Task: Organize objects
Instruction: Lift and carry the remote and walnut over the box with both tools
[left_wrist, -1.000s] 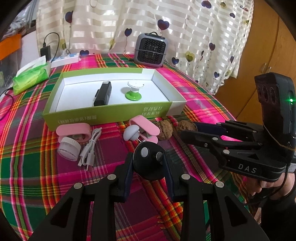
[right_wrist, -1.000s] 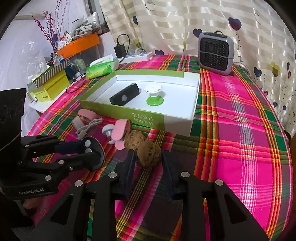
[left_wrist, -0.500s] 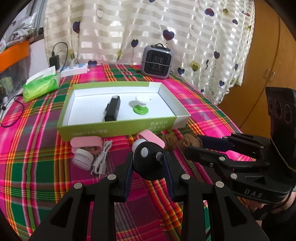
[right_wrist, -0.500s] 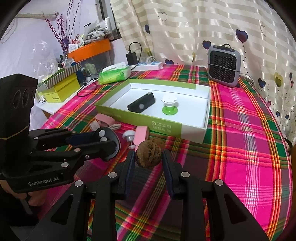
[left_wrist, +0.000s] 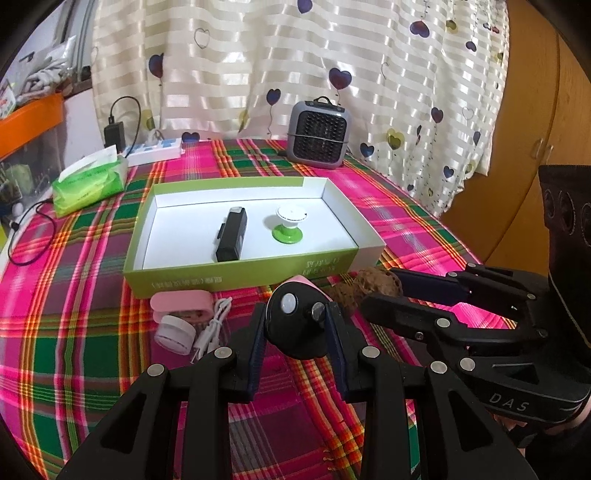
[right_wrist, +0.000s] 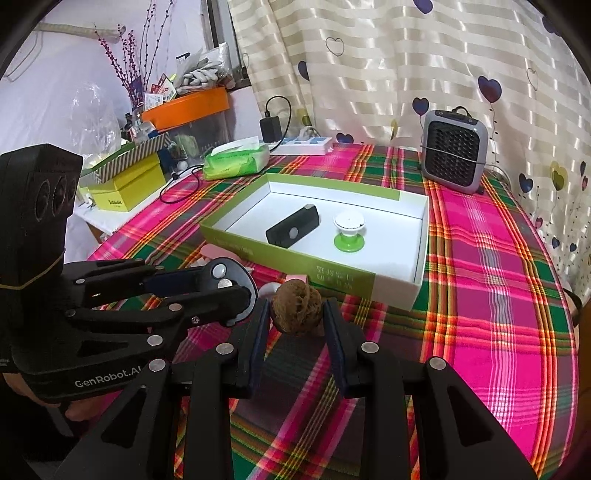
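My left gripper is shut on a black round device and holds it above the plaid cloth, in front of the green-and-white box. My right gripper is shut on a brown walnut, lifted near the box's front corner; the walnut also shows in the left wrist view. The box holds a black rectangular device and a white-and-green knob. A second walnut, pink cases, a white round item and a white cable lie on the cloth.
A grey heater stands at the table's back. A green tissue pack and a white power strip lie at the back left. A yellow box and an orange tray sit on a side shelf.
Both grippers have risen and pulled back from the table with their objects. The walnut has been lifted off the cloth; the box now looks farther away.
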